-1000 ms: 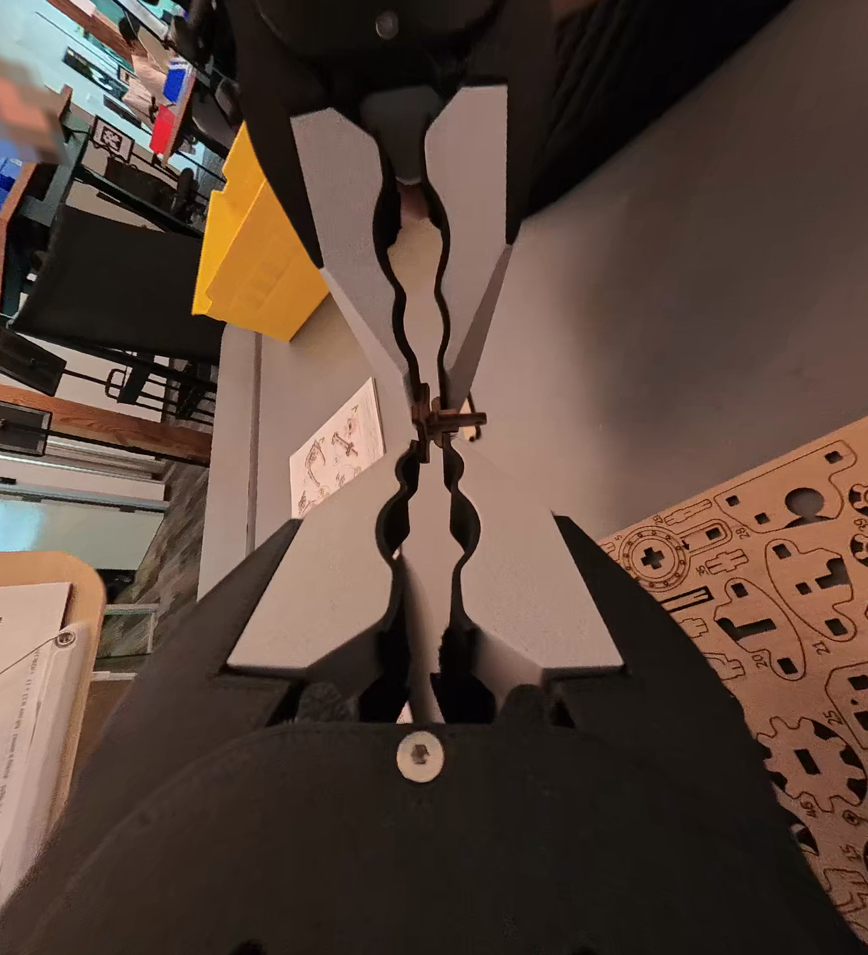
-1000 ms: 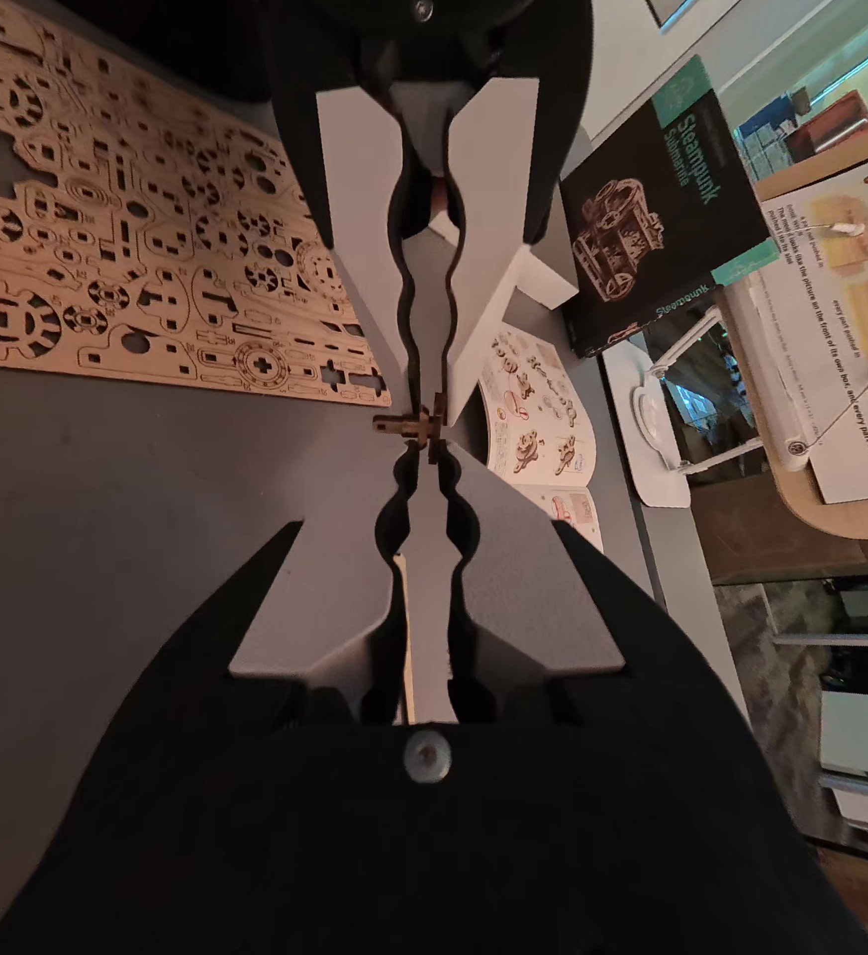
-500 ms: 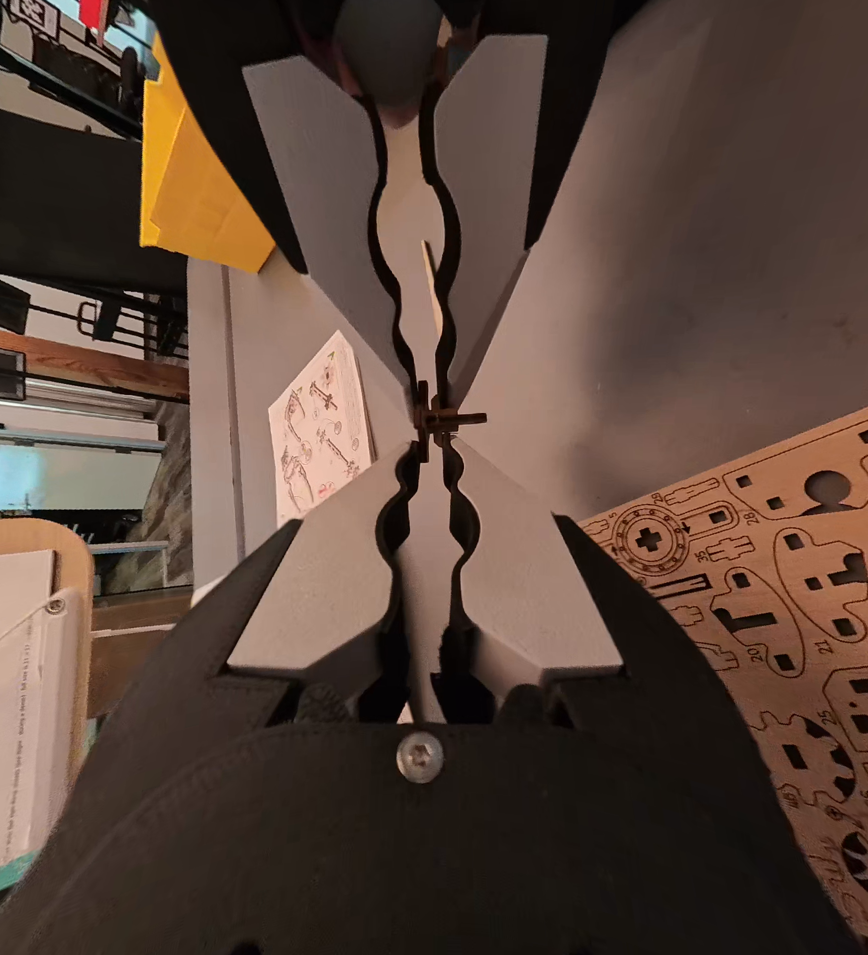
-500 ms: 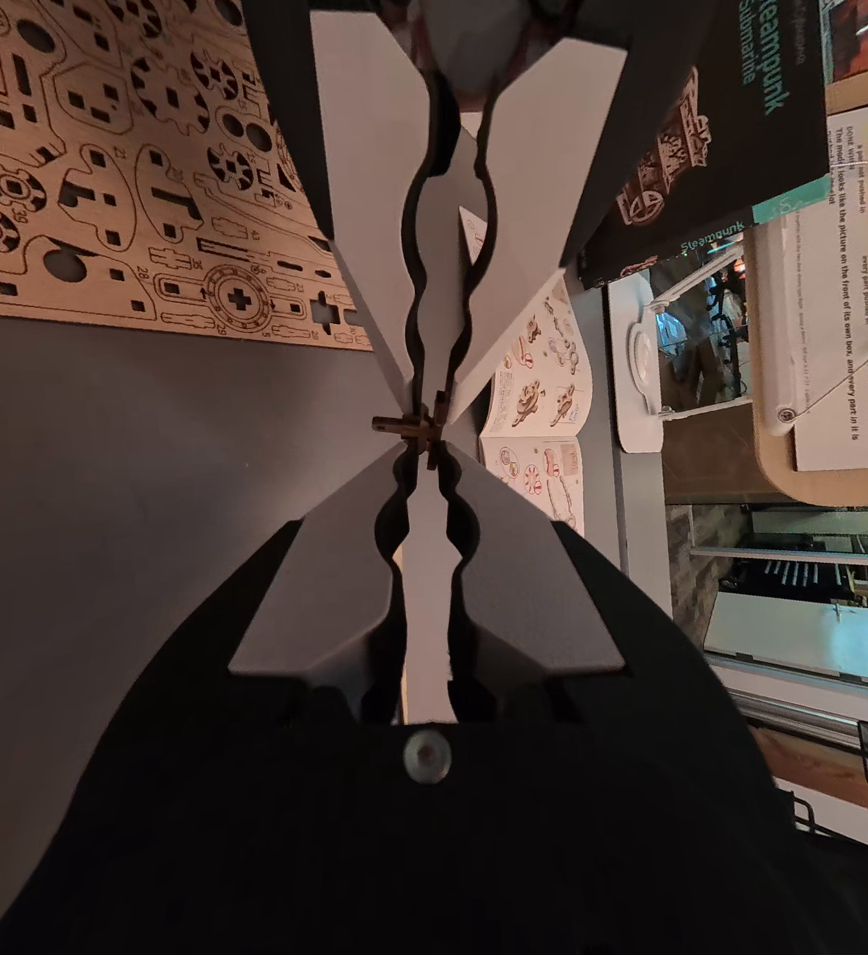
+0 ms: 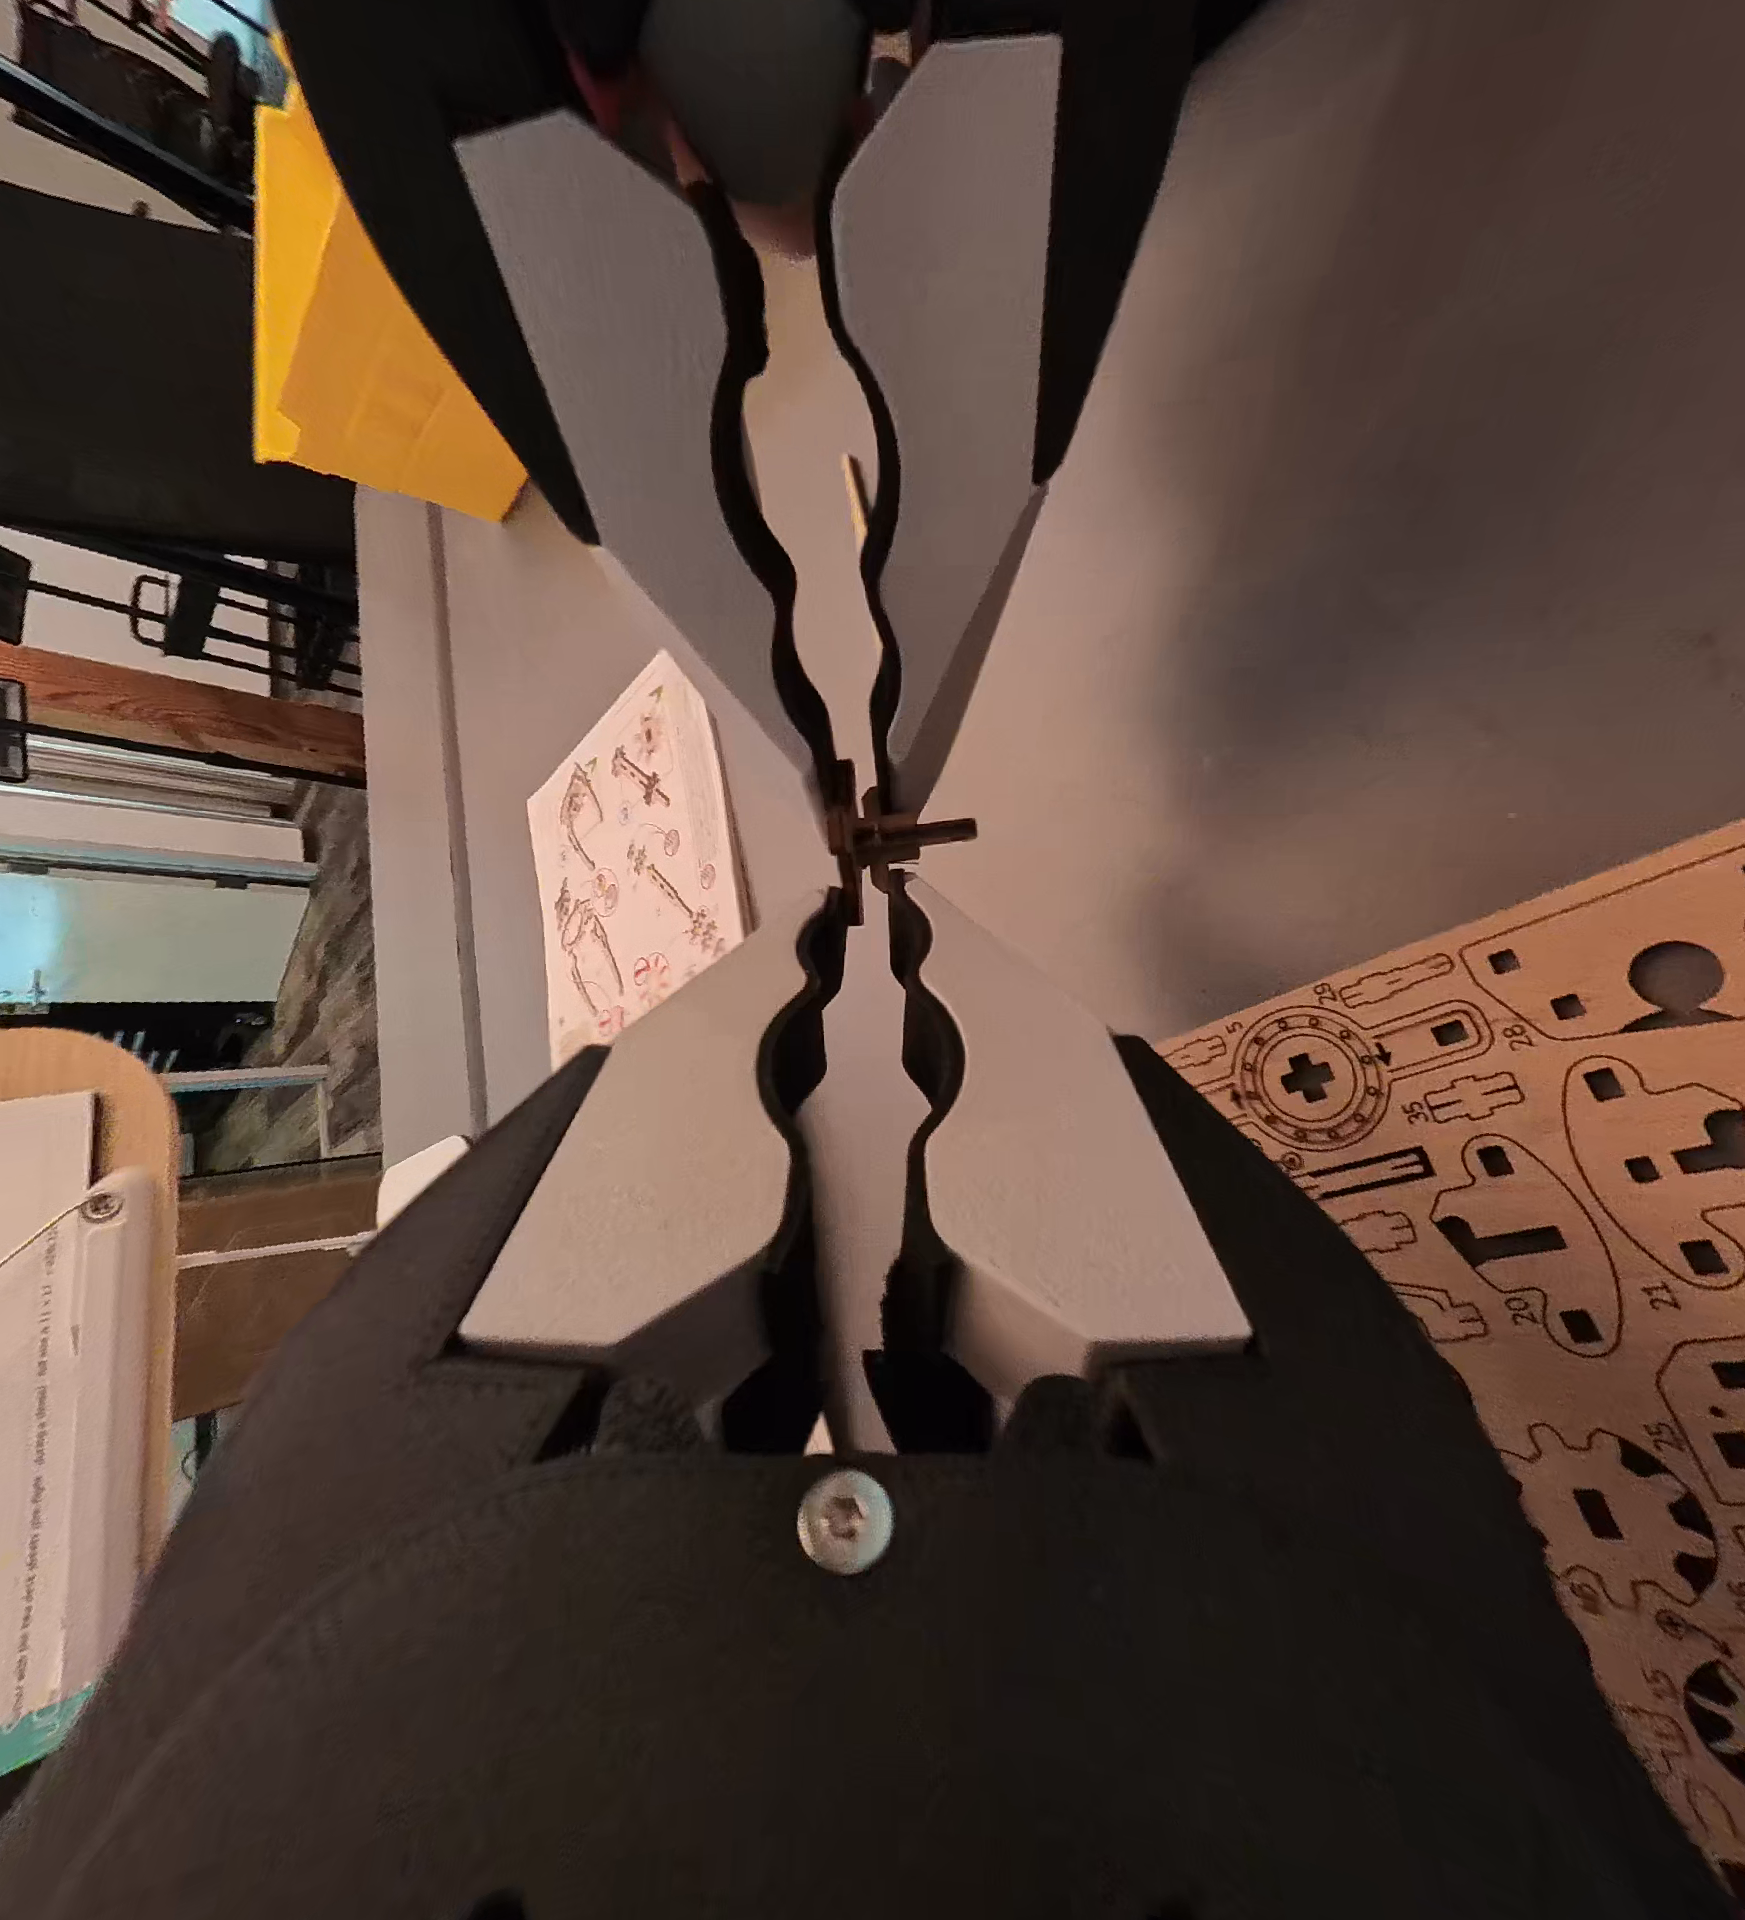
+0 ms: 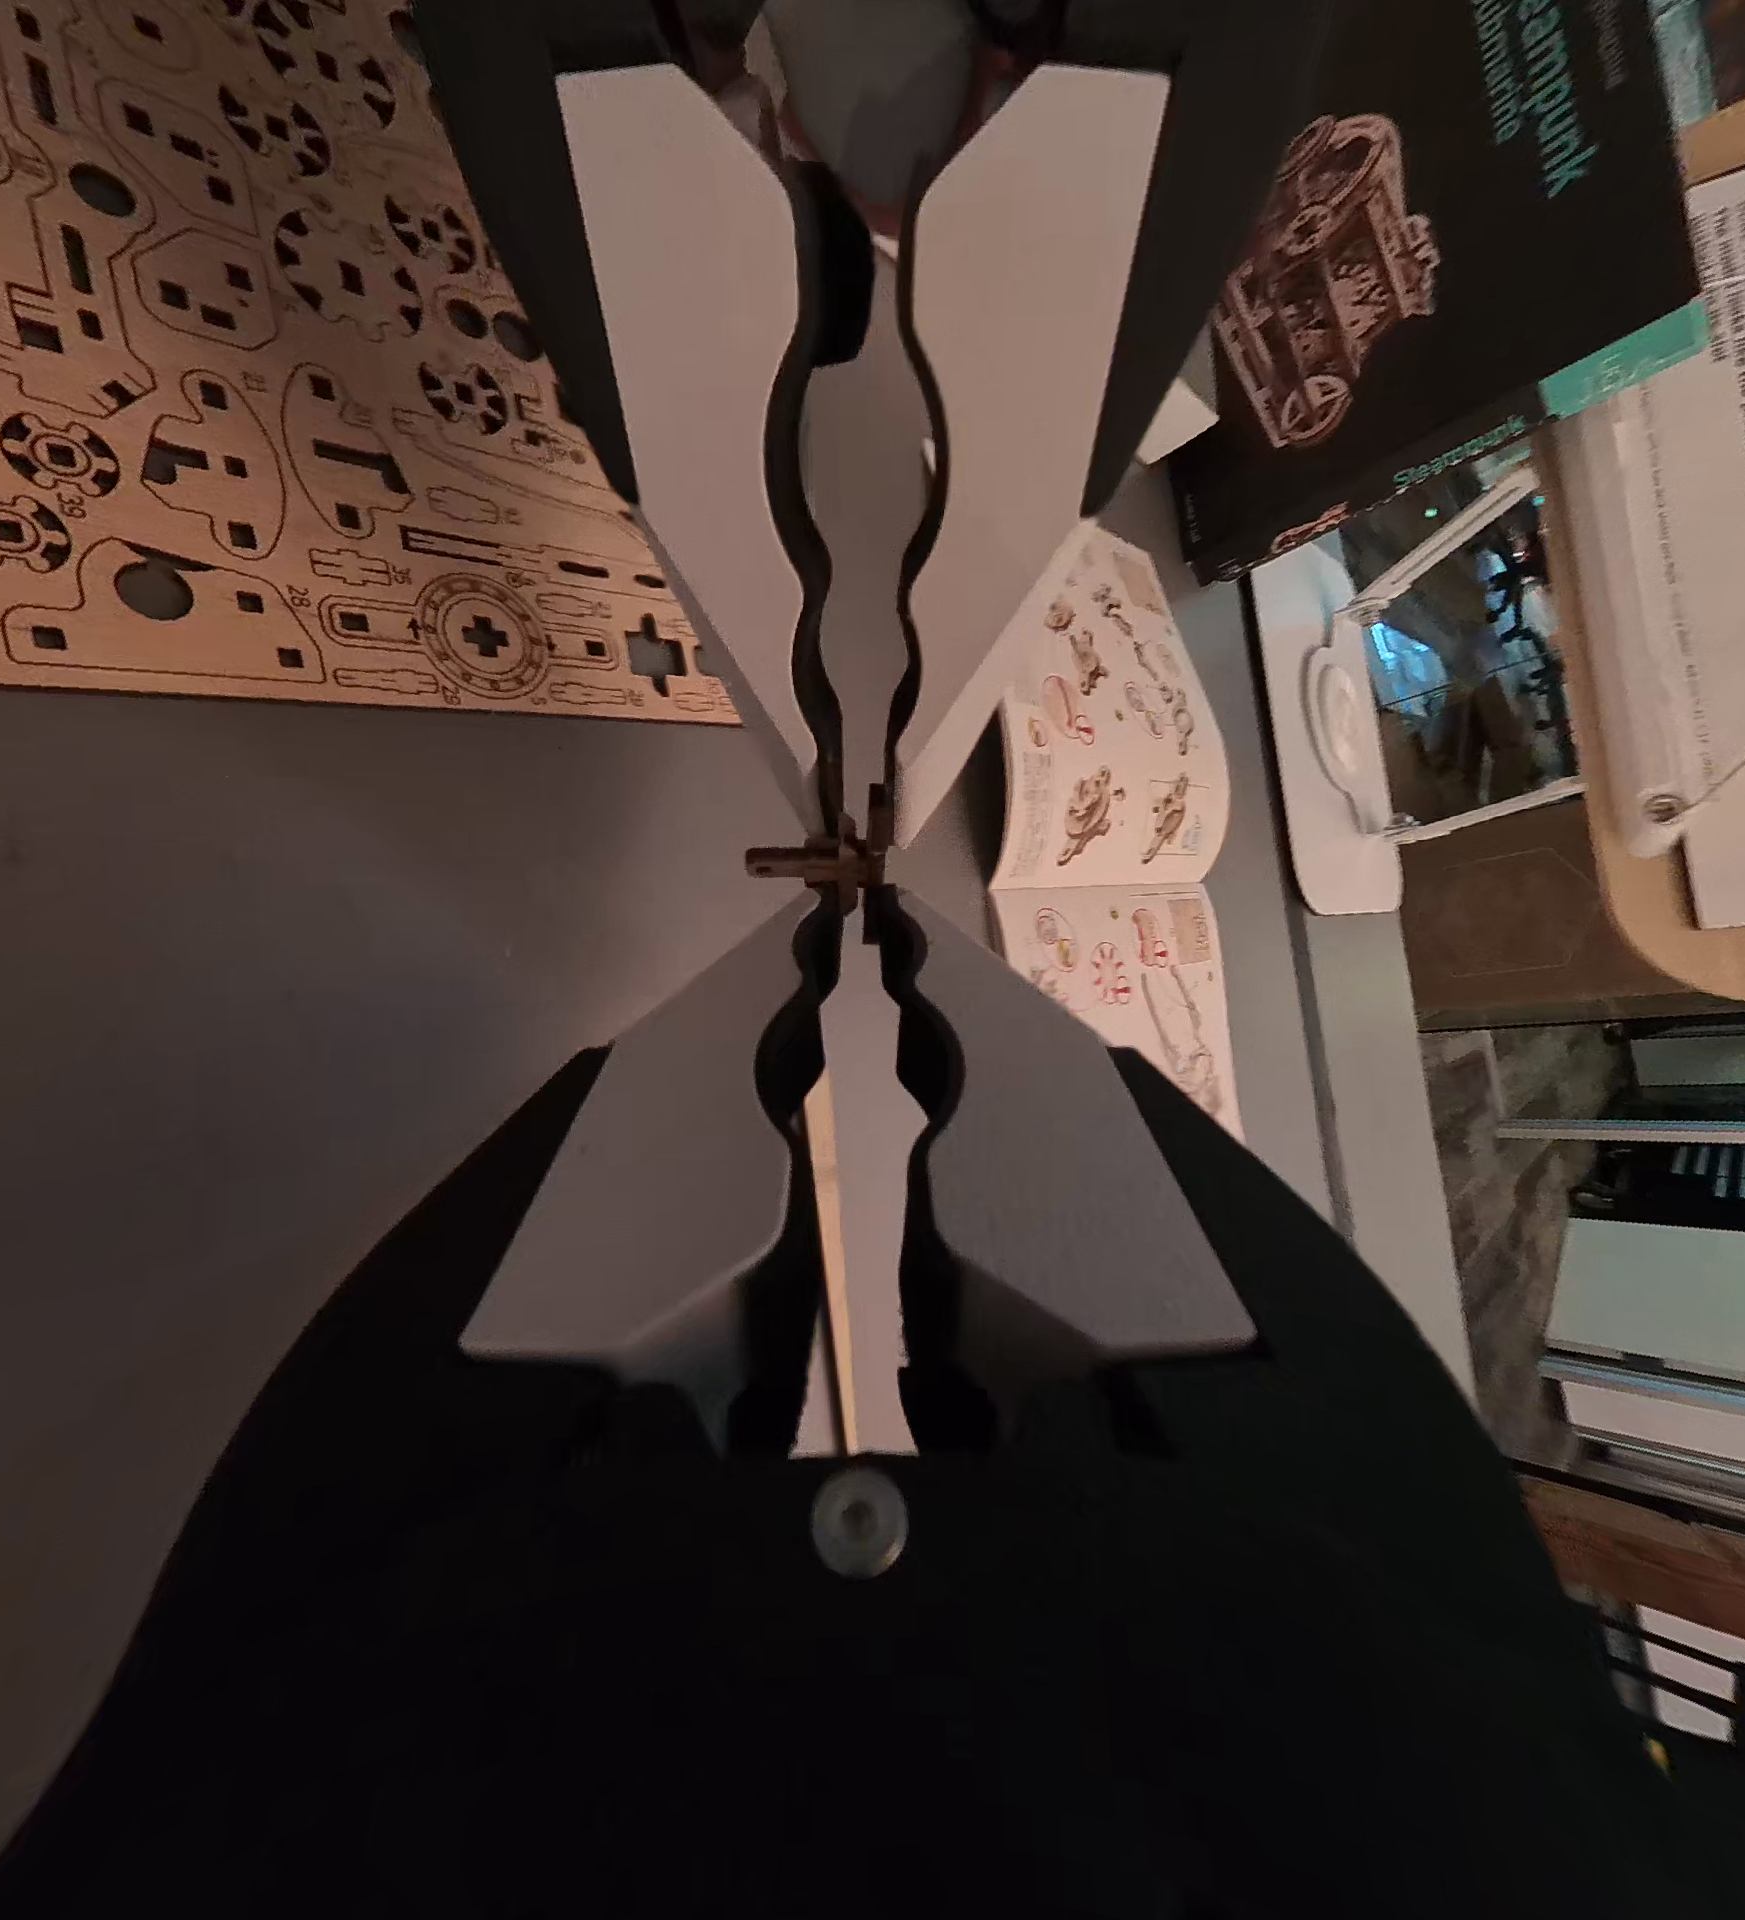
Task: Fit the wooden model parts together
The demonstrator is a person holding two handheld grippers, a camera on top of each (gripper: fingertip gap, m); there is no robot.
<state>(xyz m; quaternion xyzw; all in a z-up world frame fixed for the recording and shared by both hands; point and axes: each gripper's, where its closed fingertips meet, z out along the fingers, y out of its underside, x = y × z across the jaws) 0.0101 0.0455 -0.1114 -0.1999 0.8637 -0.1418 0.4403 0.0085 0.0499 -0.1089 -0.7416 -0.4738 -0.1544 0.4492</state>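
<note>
My left gripper (image 5: 863, 899) and right gripper (image 6: 852, 914) meet tip to tip above the grey table (image 5: 1367, 520). Each is shut on one small dark wooden part. The two parts are joined into a small cross-shaped assembly (image 5: 883, 831) with a short peg sticking out sideways. It also shows in the right wrist view (image 6: 816, 862). The right gripper (image 5: 857, 774) comes down from the top of the left wrist view. The left gripper (image 6: 852, 795) comes down from the top of the right wrist view. The laser-cut wooden parts sheet (image 5: 1574, 1143) lies flat on the table and shows in the right wrist view (image 6: 224, 416) too.
An open instruction booklet (image 5: 639, 862) (image 6: 1117, 779) lies near the table edge. A yellow bin (image 5: 359, 343) stands at the far end. A black kit box (image 6: 1419, 260), a white stand base (image 6: 1335, 779) and a wooden sign board with paper (image 5: 6, 1351) lie beyond the booklet. Both grippers' tips are close together, under 4 cm apart.
Both grippers stayed shut on the joined parts. The two gripper bodies have come closer together, each looming larger in the other's view, and the background has shifted.
</note>
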